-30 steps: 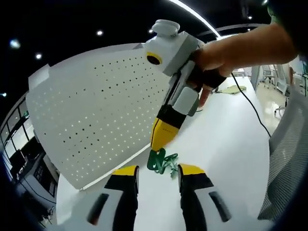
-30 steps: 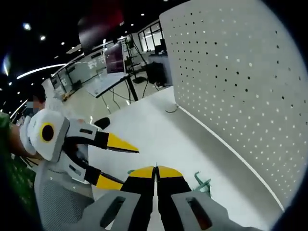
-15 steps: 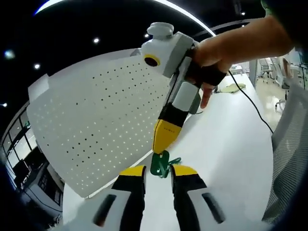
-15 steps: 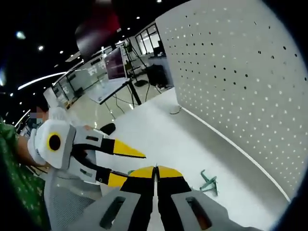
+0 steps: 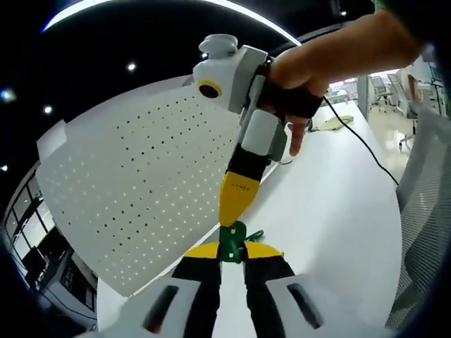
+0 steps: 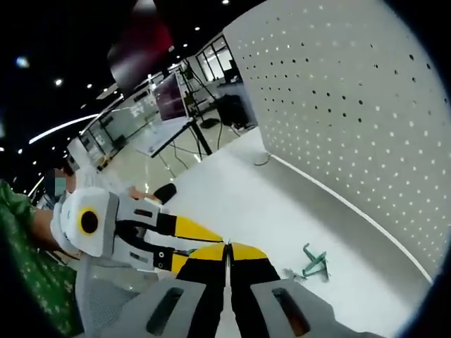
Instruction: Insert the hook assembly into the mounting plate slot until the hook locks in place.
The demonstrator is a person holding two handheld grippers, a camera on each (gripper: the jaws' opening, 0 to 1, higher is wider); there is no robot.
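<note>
In the left gripper view my left gripper (image 5: 232, 251) is shut on a green hook (image 5: 231, 238), which sticks up between its yellow tips. My right gripper (image 5: 236, 201) comes down from the upper right in a person's hand, jaws together, its yellow tip right above that hook. The white perforated mounting plate (image 5: 134, 190) stands upright to the left. In the right gripper view my right gripper (image 6: 227, 248) is shut with nothing visible between its jaws, the left gripper (image 6: 180, 236) lies just left of it, and a second green hook (image 6: 314, 263) lies on the table near the plate (image 6: 352, 120).
A white table (image 5: 331, 204) carries everything; a black cable (image 5: 366, 151) runs across its far part. A grey mesh chair back (image 5: 423, 218) stands at the right edge. Desks, monitors and a tripod (image 6: 183, 105) fill the room beyond the table.
My left gripper's jaws have narrowed and shut on the green hook, lifting it off the table. The right gripper's tip stays just above it.
</note>
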